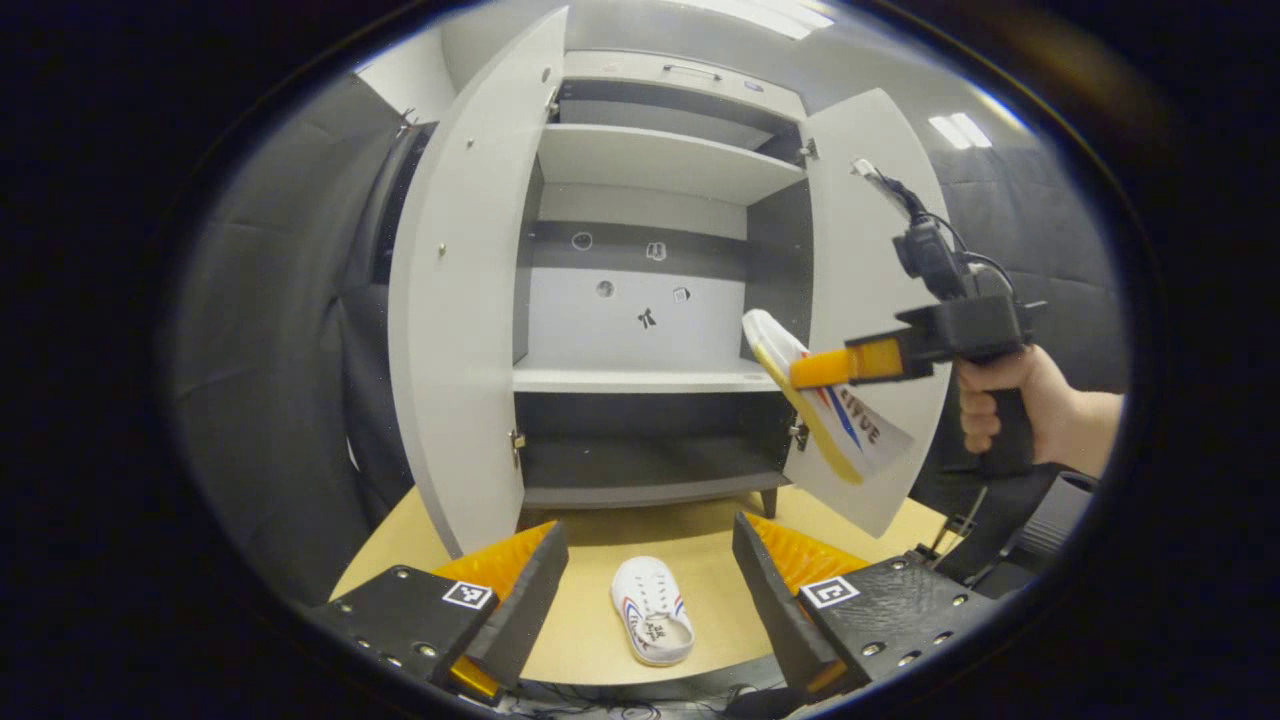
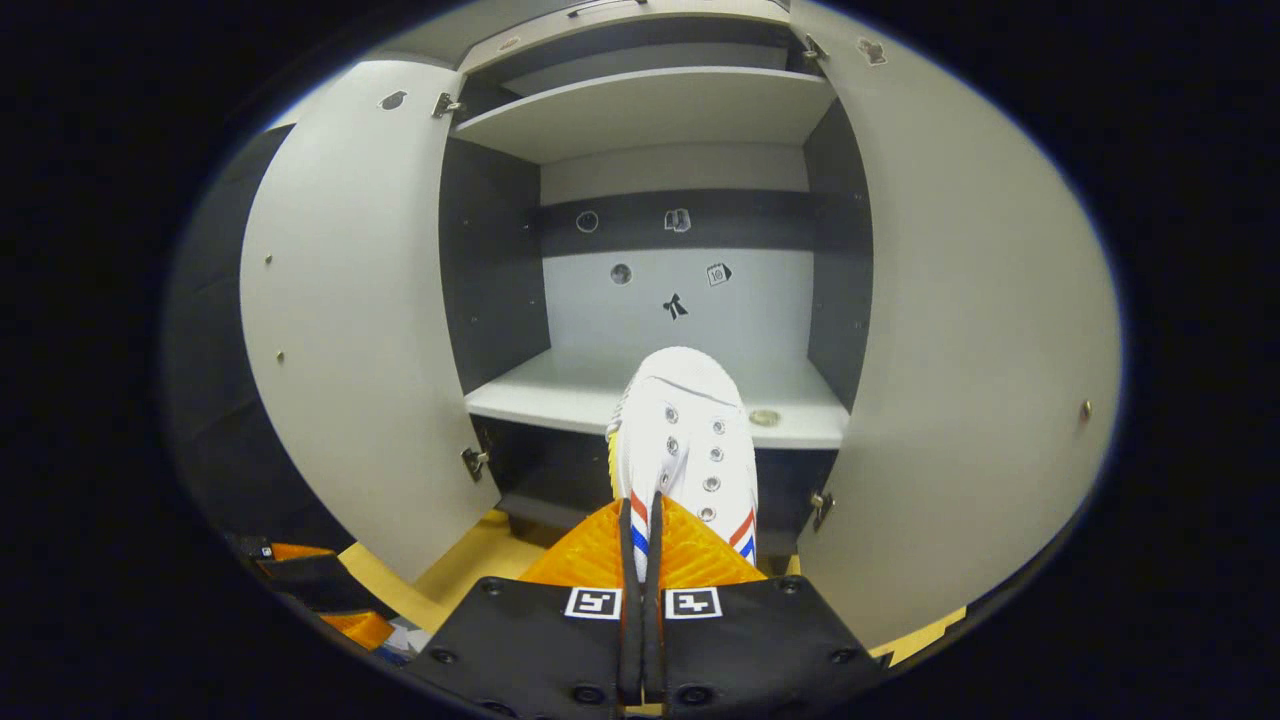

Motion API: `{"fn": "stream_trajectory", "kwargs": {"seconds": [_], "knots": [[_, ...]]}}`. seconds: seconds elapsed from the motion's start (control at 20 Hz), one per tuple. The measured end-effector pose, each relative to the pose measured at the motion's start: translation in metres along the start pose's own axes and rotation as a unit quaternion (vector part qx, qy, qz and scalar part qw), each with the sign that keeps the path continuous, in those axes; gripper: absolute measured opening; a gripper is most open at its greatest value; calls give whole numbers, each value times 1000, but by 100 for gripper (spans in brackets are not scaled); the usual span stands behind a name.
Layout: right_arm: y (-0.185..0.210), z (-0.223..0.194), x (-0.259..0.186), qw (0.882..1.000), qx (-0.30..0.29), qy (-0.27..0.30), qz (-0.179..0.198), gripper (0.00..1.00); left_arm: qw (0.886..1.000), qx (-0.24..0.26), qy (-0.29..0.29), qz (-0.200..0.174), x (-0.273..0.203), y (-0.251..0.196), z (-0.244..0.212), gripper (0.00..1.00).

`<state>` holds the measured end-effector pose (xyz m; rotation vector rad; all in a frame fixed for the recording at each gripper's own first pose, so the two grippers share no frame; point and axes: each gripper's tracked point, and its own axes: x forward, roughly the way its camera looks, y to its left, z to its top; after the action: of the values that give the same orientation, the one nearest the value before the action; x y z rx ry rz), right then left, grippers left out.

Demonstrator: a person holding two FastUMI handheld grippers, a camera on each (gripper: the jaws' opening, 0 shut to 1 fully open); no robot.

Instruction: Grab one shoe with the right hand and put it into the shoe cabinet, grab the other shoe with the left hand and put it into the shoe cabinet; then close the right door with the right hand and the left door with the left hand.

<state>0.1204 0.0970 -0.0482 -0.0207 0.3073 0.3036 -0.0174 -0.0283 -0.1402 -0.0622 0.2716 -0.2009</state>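
A white shoe (image 1: 652, 610) with red and blue stripes lies on the tan table (image 1: 590, 560), between the spread fingers of my open left gripper (image 1: 648, 580). Farther off at the right, a hand holds my right gripper (image 1: 815, 370), which is shut on the second white shoe (image 1: 825, 400), carried toe-first in front of the cabinet's middle shelf (image 1: 640, 380). In the right gripper view that shoe (image 2: 685, 440) points toward the middle shelf (image 2: 560, 395), and my right gripper (image 2: 640, 540) pinches its heel. Both doors of the grey shoe cabinet (image 1: 655, 160) stand open.
The left door (image 1: 460, 300) and right door (image 1: 870, 300) swing out over the table. In the right gripper view the doors (image 2: 350, 300) (image 2: 960, 350) flank the opening. A small round object (image 2: 765, 417) lies on the middle shelf. Black cloth walls surround the booth.
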Motion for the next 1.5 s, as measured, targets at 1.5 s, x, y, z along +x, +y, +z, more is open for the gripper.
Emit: {"fn": "stream_trajectory", "kwargs": {"seconds": [1.5], "knots": [[-53, 125, 261, 994, 73, -74, -22, 6, 978, -11, 5, 207, 48, 31, 63, 100]]}}
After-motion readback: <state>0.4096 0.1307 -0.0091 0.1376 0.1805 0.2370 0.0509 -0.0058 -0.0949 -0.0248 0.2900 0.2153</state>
